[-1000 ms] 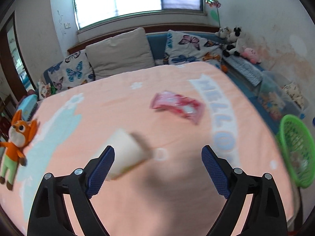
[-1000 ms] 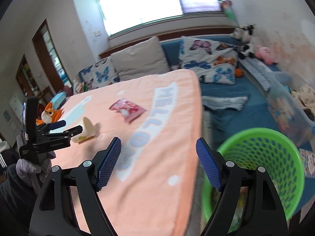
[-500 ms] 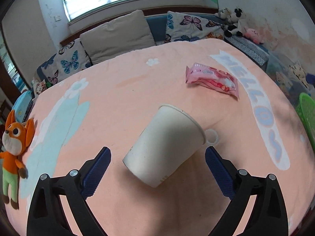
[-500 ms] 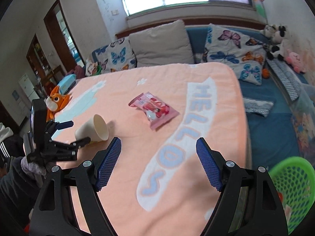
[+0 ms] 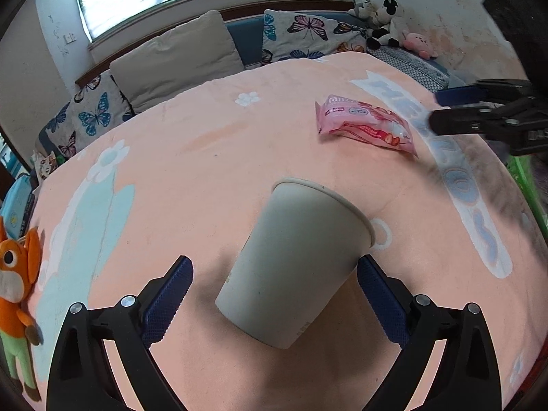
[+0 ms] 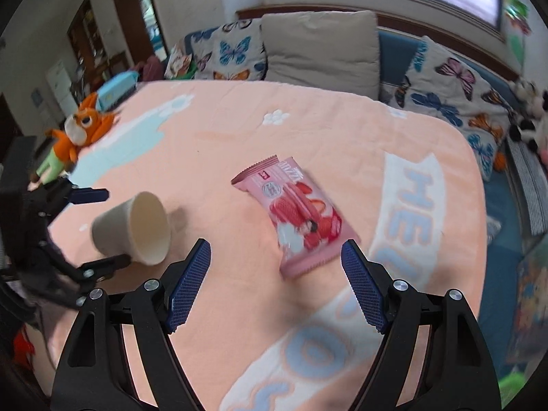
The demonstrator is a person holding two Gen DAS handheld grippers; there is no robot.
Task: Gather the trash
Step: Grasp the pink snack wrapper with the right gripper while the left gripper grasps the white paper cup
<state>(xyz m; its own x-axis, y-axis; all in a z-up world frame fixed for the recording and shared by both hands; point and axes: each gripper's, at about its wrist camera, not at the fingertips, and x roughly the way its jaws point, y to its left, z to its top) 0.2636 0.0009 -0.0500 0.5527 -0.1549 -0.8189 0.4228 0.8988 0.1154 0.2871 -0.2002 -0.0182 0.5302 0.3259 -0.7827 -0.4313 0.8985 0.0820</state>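
Basically, paper cup (image 5: 294, 260) lies on its side on the peach blanket (image 5: 205, 157), between the wide-open, empty left gripper (image 5: 274, 294); light and crushable, so pinch mid-wall gently. Pink wrapper (image 6: 294, 219), limp and slippery, lies just ahead of the open, empty right gripper (image 6: 275, 284); grab its middle.

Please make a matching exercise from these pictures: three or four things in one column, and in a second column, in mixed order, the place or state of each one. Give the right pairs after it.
Things:
1. paper cup
2. pink snack packet
3. orange fox toy
4. beige pillow

Places or states:
A. lying flat in front of the right gripper
B. propped against the wall under the window
C. lying on its side between the open fingers of the left gripper
D. at the left edge of the blanket

Pairs: 1-C, 2-A, 3-D, 4-B
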